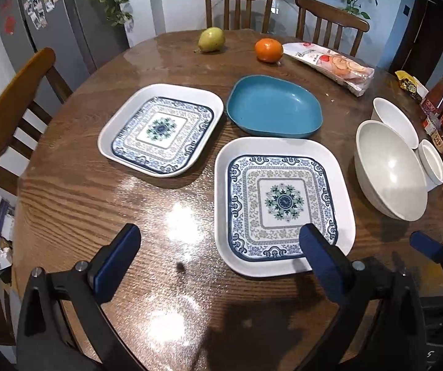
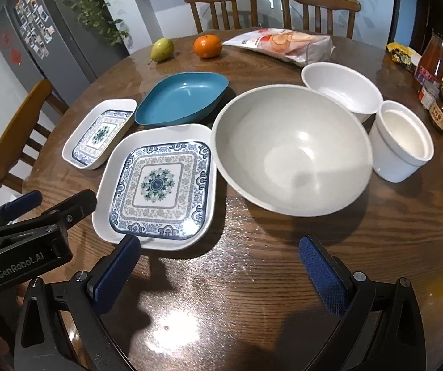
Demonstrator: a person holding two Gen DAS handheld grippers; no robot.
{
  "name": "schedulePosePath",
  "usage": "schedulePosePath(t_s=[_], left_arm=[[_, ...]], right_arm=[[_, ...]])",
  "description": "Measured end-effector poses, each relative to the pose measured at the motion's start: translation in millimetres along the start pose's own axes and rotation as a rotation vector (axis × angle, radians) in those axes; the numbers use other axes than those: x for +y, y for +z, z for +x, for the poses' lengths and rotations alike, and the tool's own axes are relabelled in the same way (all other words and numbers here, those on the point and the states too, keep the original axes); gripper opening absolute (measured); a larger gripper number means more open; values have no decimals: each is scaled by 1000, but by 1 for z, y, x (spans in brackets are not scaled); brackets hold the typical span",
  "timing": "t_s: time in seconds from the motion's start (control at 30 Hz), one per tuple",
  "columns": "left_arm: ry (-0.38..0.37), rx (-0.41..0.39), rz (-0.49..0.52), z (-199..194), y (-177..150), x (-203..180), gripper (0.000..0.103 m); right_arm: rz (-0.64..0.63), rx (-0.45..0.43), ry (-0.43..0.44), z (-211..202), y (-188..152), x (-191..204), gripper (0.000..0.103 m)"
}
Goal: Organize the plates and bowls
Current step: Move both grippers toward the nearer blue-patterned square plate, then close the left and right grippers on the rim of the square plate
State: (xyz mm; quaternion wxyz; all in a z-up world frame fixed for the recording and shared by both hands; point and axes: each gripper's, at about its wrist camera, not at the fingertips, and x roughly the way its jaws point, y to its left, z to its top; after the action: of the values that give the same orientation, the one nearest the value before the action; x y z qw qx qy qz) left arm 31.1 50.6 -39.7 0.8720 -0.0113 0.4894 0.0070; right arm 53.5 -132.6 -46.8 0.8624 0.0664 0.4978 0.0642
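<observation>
From the left wrist view, the left tongs [image 1: 220,247] hang wide apart and empty above the round wooden worktop [image 1: 104,213]. Their right finger overlaps the near patterned plate [image 1: 283,204], though whether it touches is hard to tell. A second patterned plate [image 1: 161,128] lies further left, with a blue dish [image 1: 274,106] just beside both. A large white bowl [image 1: 388,170] sits to the right, a smaller white bowl [image 1: 396,120] behind it. A pear [image 1: 211,39], an orange [image 1: 268,50] and a snack packet [image 1: 332,65] lie at the far edge.

From the right wrist view, the right tongs [image 2: 220,261] are also spread wide and hold nothing, hovering over bare wood before the large bowl. A white cup [image 2: 402,140] stands just beside that bowl. The left tool enters at the lower left.
</observation>
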Motion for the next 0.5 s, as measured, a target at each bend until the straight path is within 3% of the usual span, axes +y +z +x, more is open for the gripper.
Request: schedulePosePath(t_s=[0.1, 0.23, 0.37, 0.5], left_arm=[[0, 7, 6, 9, 3, 3, 102], [2, 28, 11, 23, 6, 7, 101], [3, 44, 8, 31, 5, 12, 100], [-7, 64, 16, 39, 7, 13, 92]], right_arm=[[-2, -3, -10, 5, 2, 4, 99], [6, 5, -4, 15, 5, 5, 86], [35, 19, 10, 23, 7, 3, 85], [39, 24, 16, 29, 9, 4, 77]])
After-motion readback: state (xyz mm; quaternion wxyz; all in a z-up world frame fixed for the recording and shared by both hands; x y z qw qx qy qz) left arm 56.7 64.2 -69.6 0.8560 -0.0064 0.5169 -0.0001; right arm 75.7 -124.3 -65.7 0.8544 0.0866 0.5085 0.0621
